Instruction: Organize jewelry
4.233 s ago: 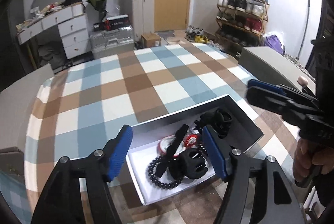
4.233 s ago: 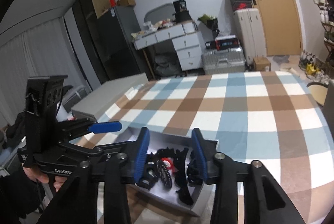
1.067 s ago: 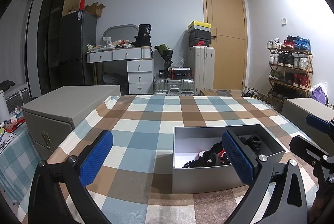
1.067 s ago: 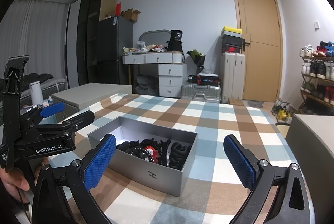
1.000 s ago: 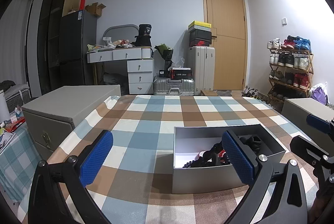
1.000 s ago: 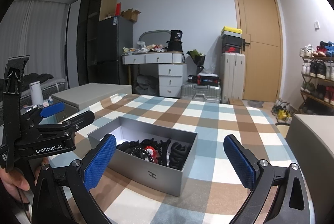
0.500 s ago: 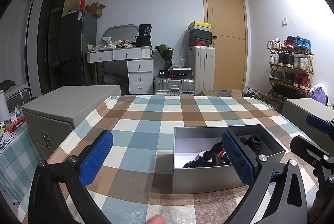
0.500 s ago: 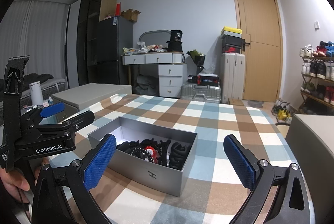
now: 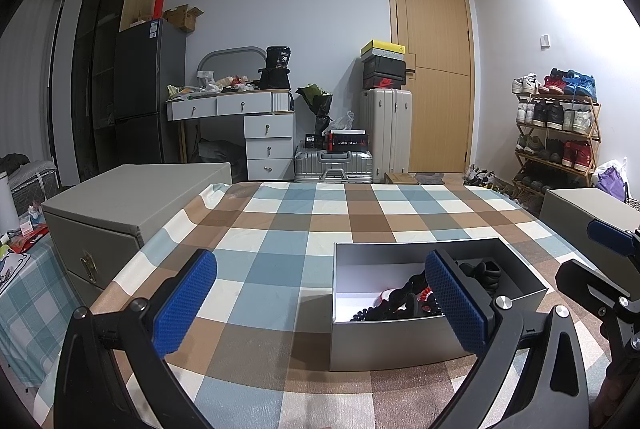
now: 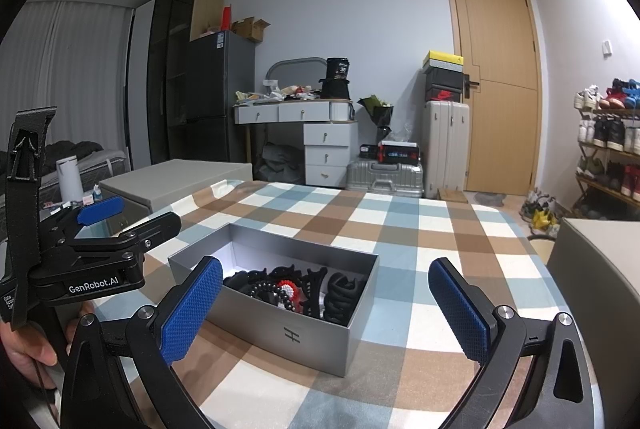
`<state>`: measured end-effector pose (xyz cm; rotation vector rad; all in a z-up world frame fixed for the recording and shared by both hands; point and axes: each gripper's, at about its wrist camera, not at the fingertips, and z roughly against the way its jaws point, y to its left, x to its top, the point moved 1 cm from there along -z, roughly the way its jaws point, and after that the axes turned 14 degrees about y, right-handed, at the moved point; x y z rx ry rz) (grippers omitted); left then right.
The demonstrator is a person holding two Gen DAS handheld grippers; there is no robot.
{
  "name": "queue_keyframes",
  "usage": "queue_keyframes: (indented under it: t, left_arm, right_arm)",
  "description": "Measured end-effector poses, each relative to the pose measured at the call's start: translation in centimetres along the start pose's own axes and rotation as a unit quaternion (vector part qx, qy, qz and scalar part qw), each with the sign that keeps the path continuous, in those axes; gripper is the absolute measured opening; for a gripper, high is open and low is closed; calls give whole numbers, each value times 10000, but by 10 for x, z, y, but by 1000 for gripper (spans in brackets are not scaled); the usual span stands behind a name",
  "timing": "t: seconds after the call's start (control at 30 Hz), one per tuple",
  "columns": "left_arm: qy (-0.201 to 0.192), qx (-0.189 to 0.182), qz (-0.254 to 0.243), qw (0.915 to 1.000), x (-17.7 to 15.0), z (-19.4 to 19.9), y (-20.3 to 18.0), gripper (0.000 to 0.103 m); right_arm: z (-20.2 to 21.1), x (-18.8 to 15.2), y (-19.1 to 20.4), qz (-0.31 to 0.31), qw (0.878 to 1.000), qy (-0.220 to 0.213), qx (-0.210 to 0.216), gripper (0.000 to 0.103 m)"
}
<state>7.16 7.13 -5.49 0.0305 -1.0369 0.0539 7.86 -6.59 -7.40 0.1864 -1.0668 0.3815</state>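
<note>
The desk [image 9: 280, 225] fills most of the room's middle, draped in a soft checked cloth [image 10: 404, 225] of blue, brown and cream squares. On it sits a silver-grey box [image 10: 280, 329], rectangular, lidless, matte like stiff card, with a small dark mark on its near wall. Inside, on a white floor, lies a tangle of jewelry [image 10: 296, 287] — black beaded strings, glossy black claw clips [image 10: 340, 293] with curved teeth, and a round red-and-white piece [image 10: 287, 287] in the middle. From the left camera the same box [image 9: 404, 341] shows its contents heaped toward the right half.

Two grey cabinets flank the desk: one at the left [image 9: 120, 205] with a brass latch, one at the right edge [image 9: 584, 205].

The left tongs [image 9: 320, 303] hang low over the near edge of the desk, their blue knurled pads [image 9: 184, 303] spread wide apart and holding nothing; the box is in front of the right-hand pad. The right tongs [image 10: 326, 311] are likewise wide apart and empty, the box sitting just ahead between the pads [image 10: 460, 311].

Against a second ago nothing has shifted: box, jewelry and both tools sit just as they were. A few seconds back both tongs were dipped down over the box with the pads much closer together.
</note>
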Motion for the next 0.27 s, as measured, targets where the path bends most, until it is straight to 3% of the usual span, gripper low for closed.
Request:
queue_keyframes:
  t: [0.27]
  left_arm:
    - [25,-11,61,10000,0,-1,2,102]
  right_arm:
    - [0,0,0,1,10000,-1,0,103]
